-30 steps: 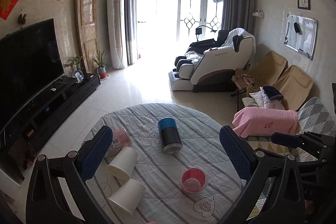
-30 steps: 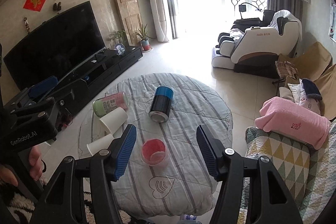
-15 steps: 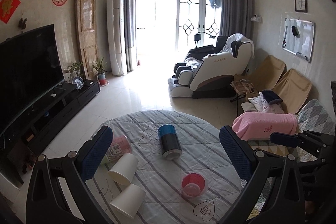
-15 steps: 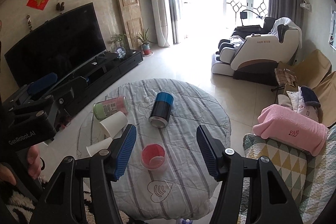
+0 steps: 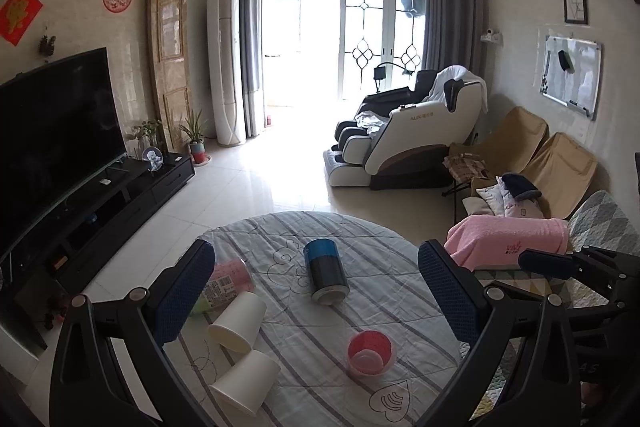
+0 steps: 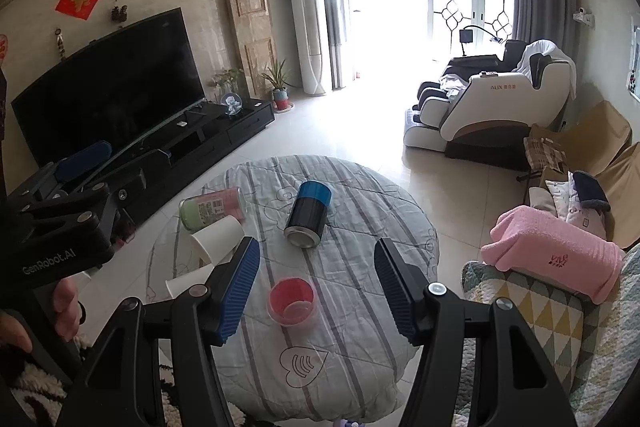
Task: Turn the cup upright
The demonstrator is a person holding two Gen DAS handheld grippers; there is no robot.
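Several cups sit on a round table covered with a striped cloth. A blue-and-black cup lies on its side mid-table. Two white paper cups and a pink-and-green cup lie on their sides at the left; one white cup also shows in the right wrist view. A red plastic cup stands upright near the front. My left gripper and right gripper are both open, empty and held above the table.
A sofa with a pink towel stands right of the table. A TV and black cabinet line the left wall. A massage chair stands at the far side of the tiled floor.
Both grippers have risen and pulled back slightly, so the table sits lower and smaller in each view. The cups have not moved, and both grippers stay open.
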